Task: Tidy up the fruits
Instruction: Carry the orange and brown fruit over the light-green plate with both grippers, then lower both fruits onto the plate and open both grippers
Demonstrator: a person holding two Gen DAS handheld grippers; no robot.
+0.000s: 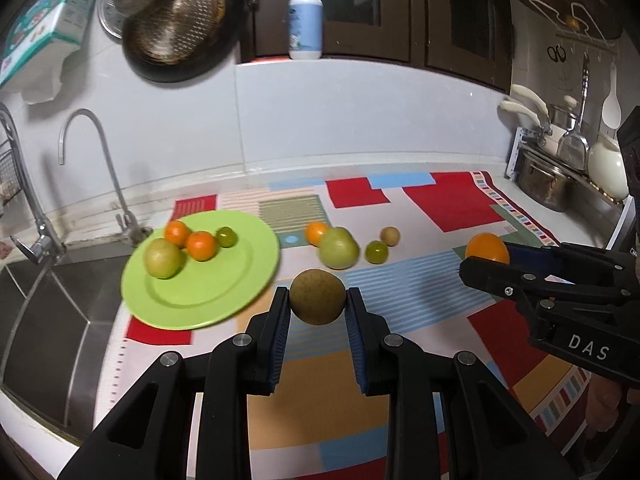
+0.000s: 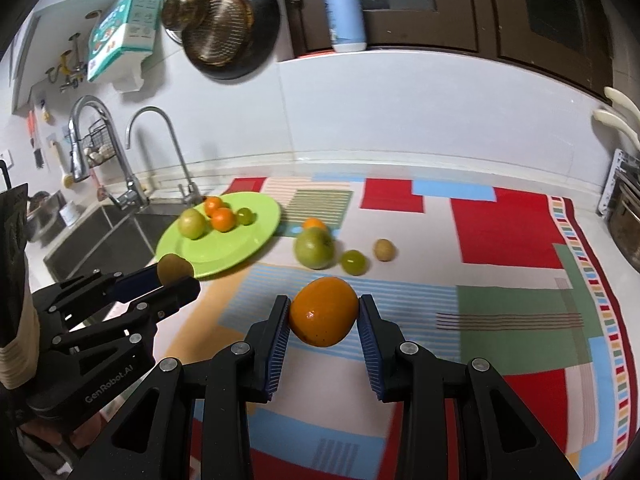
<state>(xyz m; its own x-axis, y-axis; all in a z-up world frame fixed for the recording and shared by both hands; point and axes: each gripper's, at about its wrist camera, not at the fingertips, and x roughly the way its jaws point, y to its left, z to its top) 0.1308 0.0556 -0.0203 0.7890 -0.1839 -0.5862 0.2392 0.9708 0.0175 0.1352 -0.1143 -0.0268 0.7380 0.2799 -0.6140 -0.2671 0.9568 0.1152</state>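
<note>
Blurring softens the green plate [image 1: 224,300] and its four fruits at the sink [image 1: 48,300] end of the patterned mat [image 1: 452,204]; the right gripper's far finger is hidden behind its orange. Left gripper [image 1: 318,300] is clamped on a brown fruit [image 1: 318,296], right gripper [image 2: 324,312] on an orange [image 2: 324,310], both held above the mat. Four loose fruits lie mid-mat before a white-tiled wall [image 1: 360,116].

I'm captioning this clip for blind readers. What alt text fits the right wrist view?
The right claw grips an orange above a bright patchwork mat. To its left, the left claw holds a brown fruit near a green plate of fruit beside the sink.
</note>
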